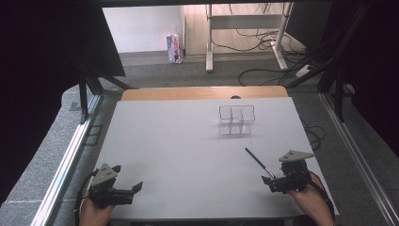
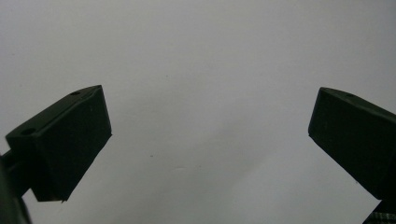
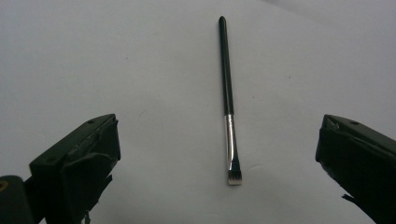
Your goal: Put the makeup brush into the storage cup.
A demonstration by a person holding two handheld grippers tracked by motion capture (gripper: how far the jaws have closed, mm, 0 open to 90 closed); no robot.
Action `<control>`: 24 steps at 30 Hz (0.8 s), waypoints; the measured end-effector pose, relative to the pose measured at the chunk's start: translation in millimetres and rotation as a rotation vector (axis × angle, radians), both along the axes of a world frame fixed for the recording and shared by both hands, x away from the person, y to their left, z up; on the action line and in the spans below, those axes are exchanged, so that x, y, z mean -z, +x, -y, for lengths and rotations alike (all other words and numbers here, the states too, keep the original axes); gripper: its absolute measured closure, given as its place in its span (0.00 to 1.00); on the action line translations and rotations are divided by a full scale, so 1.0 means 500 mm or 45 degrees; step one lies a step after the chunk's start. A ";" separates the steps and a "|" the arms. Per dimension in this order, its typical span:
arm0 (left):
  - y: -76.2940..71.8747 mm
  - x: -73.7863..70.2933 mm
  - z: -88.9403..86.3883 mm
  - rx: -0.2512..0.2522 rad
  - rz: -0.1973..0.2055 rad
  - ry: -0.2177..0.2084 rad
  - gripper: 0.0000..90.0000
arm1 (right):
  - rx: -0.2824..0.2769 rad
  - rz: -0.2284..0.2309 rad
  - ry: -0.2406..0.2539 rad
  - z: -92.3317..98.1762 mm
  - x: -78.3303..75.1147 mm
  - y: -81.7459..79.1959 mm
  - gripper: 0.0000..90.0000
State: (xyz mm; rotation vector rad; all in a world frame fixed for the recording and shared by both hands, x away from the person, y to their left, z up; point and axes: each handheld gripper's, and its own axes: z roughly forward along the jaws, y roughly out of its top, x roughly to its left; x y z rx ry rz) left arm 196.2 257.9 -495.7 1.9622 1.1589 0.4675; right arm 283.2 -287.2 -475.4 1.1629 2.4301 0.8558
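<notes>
2 hand-held grippers sit at the bottom of the high view, both low on the white worktop (image 1: 179, 141). Left hand-held gripper (image 1: 134, 189) is at lower left, jaws spread wide, nothing between them; in its own view just bare white surface between the jaws. Right hand-held gripper (image 1: 269, 183) is at lower right, jaws also spread, gripping nothing. Thin black brush (image 1: 259, 163) lies flat on the worktop just ahead of the right hand-held gripper, running diagonally up and left in the high view. In the right gripper view the brush (image 3: 227, 100) sits between the jaws but apart from both: short flat bristle tip near bottom centre, silver ferrule above it, black handle pointing to the top of frame. Clear divided organizer (image 1: 236, 119) stands upper right of centre on the worktop, well apart from the brush; its compartments look empty. Cables on the floor beyond the worktop, top of frame.
</notes>
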 end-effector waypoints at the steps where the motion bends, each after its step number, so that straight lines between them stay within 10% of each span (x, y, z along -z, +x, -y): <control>1: 0.000 0.000 0.000 0.001 -0.001 0.000 0.00 | -0.001 -0.004 0.000 -0.001 0.000 0.001 0.00; 24: 0.000 0.001 0.002 0.003 -0.004 0.012 0.00 | -0.011 -0.014 -0.019 -0.001 -0.002 0.012 0.00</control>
